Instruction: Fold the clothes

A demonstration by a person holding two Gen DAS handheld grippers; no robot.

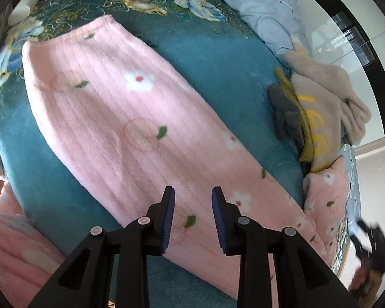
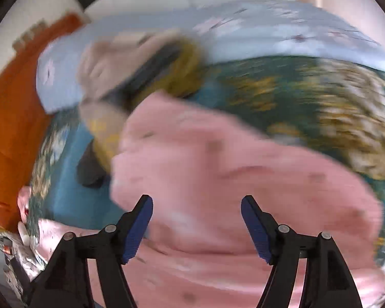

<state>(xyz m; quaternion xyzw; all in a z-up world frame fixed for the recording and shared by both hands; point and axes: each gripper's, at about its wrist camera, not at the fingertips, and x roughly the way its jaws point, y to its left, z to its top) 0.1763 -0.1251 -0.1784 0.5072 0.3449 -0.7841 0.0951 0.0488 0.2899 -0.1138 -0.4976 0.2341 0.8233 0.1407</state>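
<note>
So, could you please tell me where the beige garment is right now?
In the left wrist view the beige garment lies at the right edge of the teal blanket, atop a dark clothes pile, right of the pink garment.

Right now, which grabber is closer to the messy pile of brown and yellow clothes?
Probably the right. The right gripper faces the pile, which lies just past the pink garment. The left gripper hangs over that garment's middle, the pile off to its right.
</note>
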